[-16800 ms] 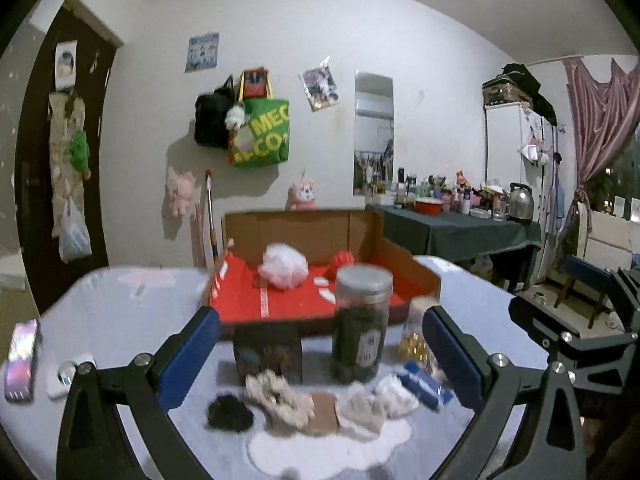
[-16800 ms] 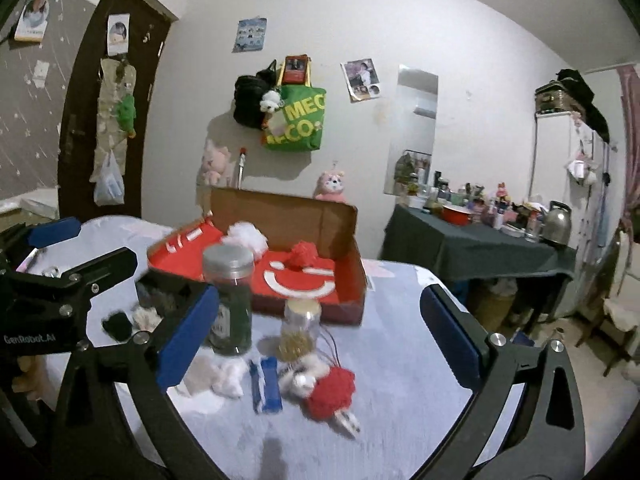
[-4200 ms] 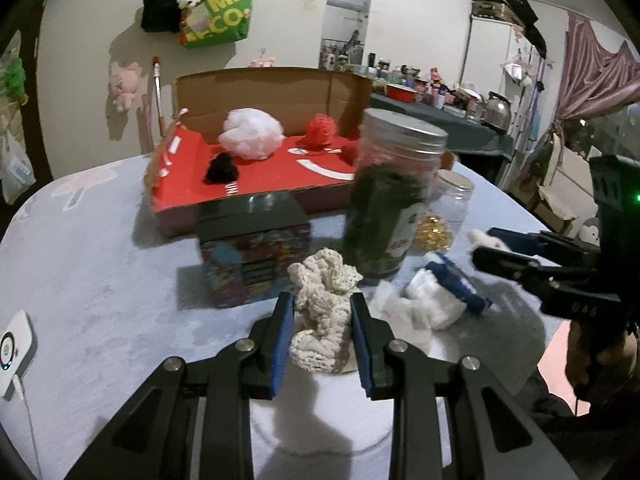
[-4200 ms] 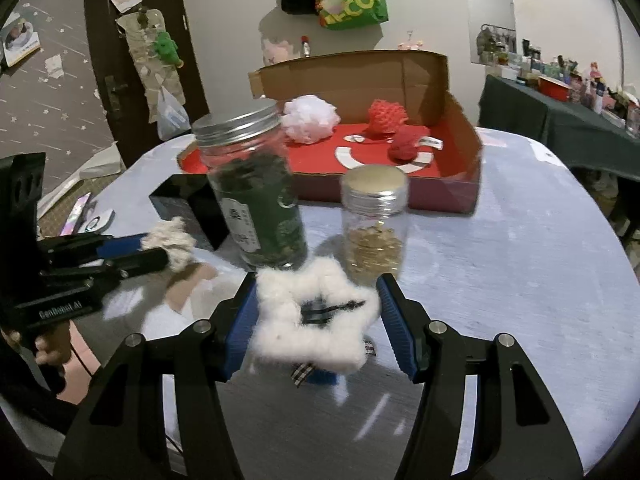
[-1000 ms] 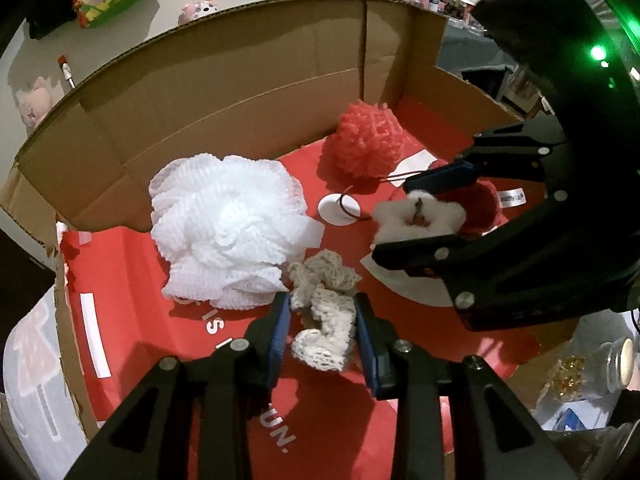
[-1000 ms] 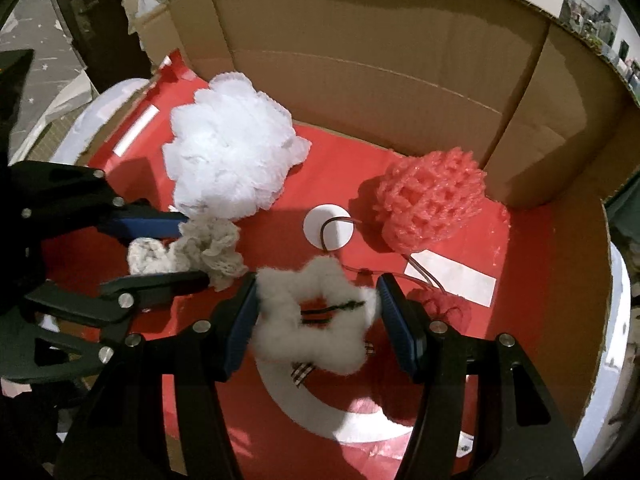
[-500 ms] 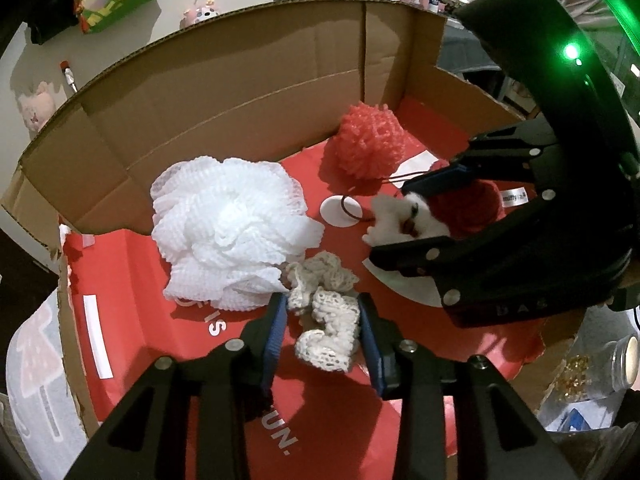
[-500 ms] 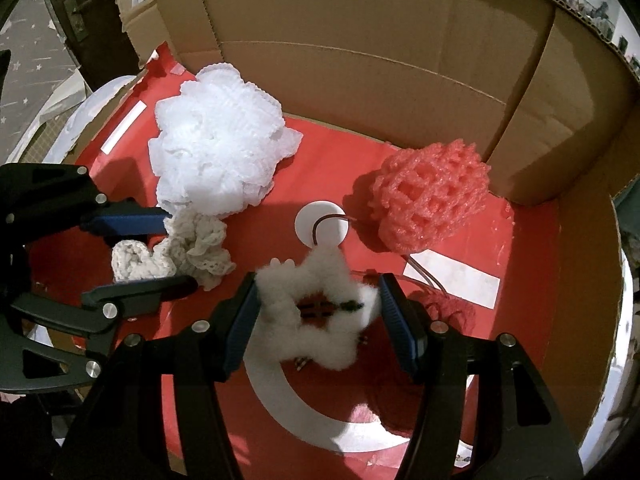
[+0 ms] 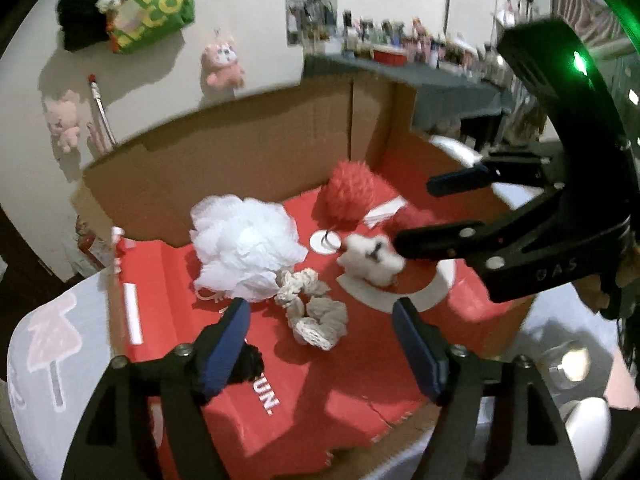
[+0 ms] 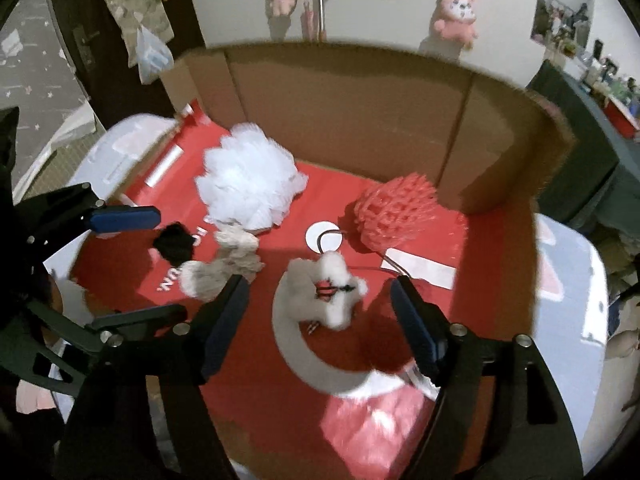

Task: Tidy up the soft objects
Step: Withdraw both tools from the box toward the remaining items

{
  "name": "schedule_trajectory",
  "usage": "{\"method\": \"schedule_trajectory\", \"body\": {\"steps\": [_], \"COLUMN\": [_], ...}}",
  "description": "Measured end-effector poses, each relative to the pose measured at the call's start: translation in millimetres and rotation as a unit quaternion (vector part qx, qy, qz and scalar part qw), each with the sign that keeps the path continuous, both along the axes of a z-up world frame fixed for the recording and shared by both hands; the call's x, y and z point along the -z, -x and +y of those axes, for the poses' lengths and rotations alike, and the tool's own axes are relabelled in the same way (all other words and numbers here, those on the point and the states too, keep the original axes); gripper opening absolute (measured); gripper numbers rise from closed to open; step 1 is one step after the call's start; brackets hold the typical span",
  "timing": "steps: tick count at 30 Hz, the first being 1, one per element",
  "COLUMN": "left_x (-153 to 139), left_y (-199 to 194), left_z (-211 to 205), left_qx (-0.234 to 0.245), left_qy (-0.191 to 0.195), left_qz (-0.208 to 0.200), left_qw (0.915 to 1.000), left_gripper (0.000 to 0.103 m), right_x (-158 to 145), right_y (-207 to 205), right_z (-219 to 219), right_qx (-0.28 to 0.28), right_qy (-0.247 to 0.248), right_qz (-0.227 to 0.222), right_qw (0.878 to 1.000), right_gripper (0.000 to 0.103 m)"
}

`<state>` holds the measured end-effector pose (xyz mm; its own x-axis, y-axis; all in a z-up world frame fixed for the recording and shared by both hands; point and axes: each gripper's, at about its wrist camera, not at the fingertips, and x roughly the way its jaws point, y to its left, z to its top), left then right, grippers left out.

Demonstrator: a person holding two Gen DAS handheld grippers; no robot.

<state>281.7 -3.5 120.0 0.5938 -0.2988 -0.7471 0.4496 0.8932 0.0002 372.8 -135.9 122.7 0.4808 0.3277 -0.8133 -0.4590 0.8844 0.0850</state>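
Open cardboard box (image 9: 248, 148) with a red printed floor, standing on the counter (image 9: 48, 344); both hand-held grippers hover above its near edge.

Left hand-held gripper (image 9: 320, 344): jaws spread wide, holding nothing. The cream crocheted scrunchie (image 9: 316, 312) lies loose on the red floor between and just beyond the blue pads (image 9: 224, 348), touching neither. In the right wrist view this hand-held gripper (image 10: 132, 264) enters from the box's left side, with the scrunchie (image 10: 224, 264) beside it.

Right hand-held gripper (image 10: 320, 320): jaws likewise wide apart and empty. The white fluffy star-shaped hair clip (image 10: 324, 288) rests on the box floor ahead of its fingers (image 10: 416, 328), partly over a white printed arc. In the left wrist view the same clip (image 9: 372, 260) lies just beside the lower finger of the right hand-held gripper (image 9: 440, 208); contact cannot be judged.

Other soft items in the box: a white mesh bath pouf (image 9: 244, 248) toward the back-left corner, touching the scrunchie's far end; a coral-red mesh pouf (image 10: 396, 208) near the back-right corner, its cord looping over a white disc (image 10: 324, 236); a small black fuzzy piece (image 10: 176, 244) near the box's left edge; a dark red knitted piece (image 9: 416, 216), partly hidden behind the right hand-held gripper.

Background: pink plush toys (image 10: 456, 20) hang on the wall.
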Motion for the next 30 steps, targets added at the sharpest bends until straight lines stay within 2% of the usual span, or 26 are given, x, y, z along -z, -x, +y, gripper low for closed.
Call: {"method": "schedule_trajectory", "body": {"steps": [4,6,13,16,18,22,26,30], "left_x": [-28,-42,-75,-80,-82,-79,-71,-57], "left_y": [31,52,117,146,163,196,222,242], "left_z": [7,12,18,20,22,22,21,17], "left_qx": [-0.021,-0.031,-0.064,-0.076,-0.085,-0.094,-0.095,-0.105], "left_qy": [0.028,0.044,0.062,0.066,0.073,0.086,0.106,0.105], "left_qz": [-0.041,-0.067,-0.148,-0.180,-0.189,-0.212,-0.213,-0.219], "left_qw": [0.9986,0.9963,0.9850,0.9786,0.9755,0.9689,0.9667,0.9643], "left_gripper": [0.086,0.095,0.103,0.103,0.103,0.103,0.103,0.103], "right_x": [-27,-41,-76,-85,-88,-90,-80,-62], "right_y": [35,53,137,175,197,240,273,293], "right_z": [-11,-10,-19,-21,-22,-24,-27,-30], "right_qx": [0.013,0.018,0.035,0.040,0.046,0.056,0.059,0.082], "right_qy": [-0.022,-0.028,-0.028,-0.027,-0.032,-0.033,-0.038,-0.031], "right_qz": [-0.033,-0.053,-0.132,-0.172,-0.193,-0.231,-0.252,-0.264], "right_qw": [0.999,0.998,0.990,0.984,0.980,0.971,0.965,0.960], "right_gripper": [0.081,0.082,0.088,0.090,0.095,0.095,0.095,0.095]}}
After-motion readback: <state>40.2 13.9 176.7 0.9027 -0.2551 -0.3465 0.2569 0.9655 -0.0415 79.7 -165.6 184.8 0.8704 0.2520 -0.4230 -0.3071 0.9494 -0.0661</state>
